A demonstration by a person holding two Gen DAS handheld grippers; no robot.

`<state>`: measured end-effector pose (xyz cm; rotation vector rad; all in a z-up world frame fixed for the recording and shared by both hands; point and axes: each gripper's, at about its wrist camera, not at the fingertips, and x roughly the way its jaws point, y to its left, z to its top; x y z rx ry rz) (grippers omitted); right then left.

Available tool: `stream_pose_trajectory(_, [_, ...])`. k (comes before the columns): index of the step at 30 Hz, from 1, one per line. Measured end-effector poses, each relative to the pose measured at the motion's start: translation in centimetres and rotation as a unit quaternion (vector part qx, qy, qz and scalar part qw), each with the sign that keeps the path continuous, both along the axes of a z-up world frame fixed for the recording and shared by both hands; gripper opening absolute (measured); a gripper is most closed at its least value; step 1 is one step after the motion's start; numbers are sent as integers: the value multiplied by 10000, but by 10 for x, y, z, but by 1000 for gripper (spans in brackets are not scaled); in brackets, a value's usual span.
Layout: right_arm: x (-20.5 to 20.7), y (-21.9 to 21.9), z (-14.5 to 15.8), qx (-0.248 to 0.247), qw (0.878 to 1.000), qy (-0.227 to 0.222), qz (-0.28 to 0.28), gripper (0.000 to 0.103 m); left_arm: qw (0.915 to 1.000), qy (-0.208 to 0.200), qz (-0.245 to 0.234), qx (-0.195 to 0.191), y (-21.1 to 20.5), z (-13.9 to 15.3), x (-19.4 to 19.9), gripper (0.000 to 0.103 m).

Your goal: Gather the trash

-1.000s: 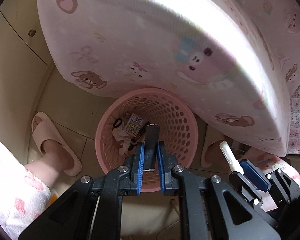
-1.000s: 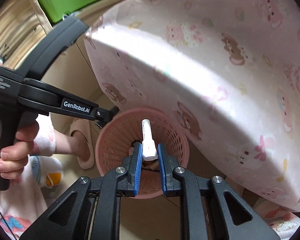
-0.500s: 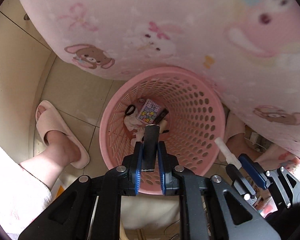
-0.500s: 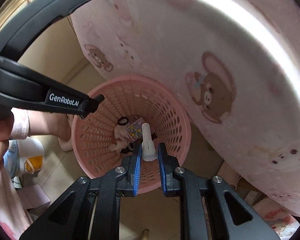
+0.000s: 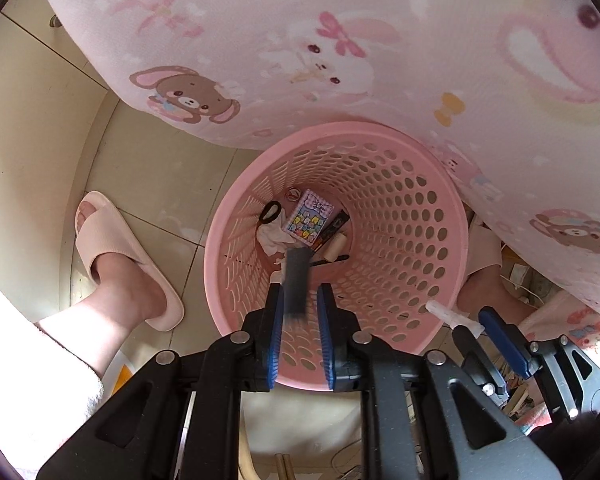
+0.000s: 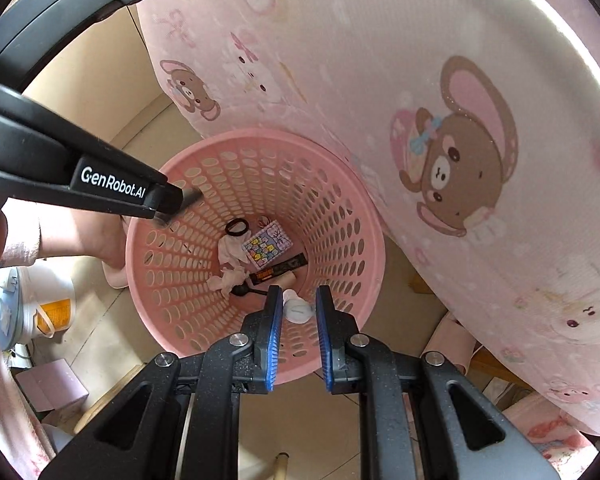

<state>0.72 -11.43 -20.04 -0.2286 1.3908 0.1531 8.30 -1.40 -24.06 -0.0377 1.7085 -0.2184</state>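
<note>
A pink perforated basket (image 5: 412, 208) (image 6: 340, 216) stands on the floor under the bed edge. It holds trash: a checkered card (image 5: 309, 220) (image 6: 266, 245), a black hair tie (image 5: 271, 213) (image 6: 236, 227), tissue and a dark wrapper (image 6: 278, 270). My left gripper (image 5: 298, 300) is over the basket with its jaws apart; a dark flat piece (image 5: 296, 280), blurred, hangs loose between them. My right gripper (image 6: 297, 304) is also over the basket, jaws parted, with a white plastic piece (image 6: 296, 309) blurred and loose between them.
A pink bear-print mattress (image 5: 340, 40) (image 6: 420, 80) overhangs the basket's far side. A foot in a pink slipper (image 5: 120, 256) stands left of the basket. A white tub (image 6: 32, 304) and small boxes sit at lower left on the tiled floor.
Both grippers moved closer over the basket and opened their jaws. The dark piece and the white piece, gripped before, are now loose and blurred.
</note>
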Motion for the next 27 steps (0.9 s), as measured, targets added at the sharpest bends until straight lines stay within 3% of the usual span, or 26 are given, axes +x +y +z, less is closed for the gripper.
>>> stream_pose_trajectory(4, [1, -1, -2, -18, 10000, 59, -48, 19, 10000, -4, 56, 47, 3, -1, 1, 33])
stream_pose_trajectory(6, [1, -3, -3, -22, 9999, 108, -111, 25, 9999, -38, 72, 80, 4, 1, 0, 49])
stream_pose_trajectory(10, [1, -7, -2, 5, 9998, 91, -162, 26, 9999, -122, 43, 107, 3, 5, 1, 51])
stream_pose_trajectory(14, [0, -7, 2, 14, 9998, -21, -174, 51, 9997, -223, 22, 127, 3, 11, 3, 58])
stream_pose_trajectory(27, [1, -18, 27, 180, 9986, -283, -402, 51, 9973, -726, 34, 105, 7, 44, 6, 61])
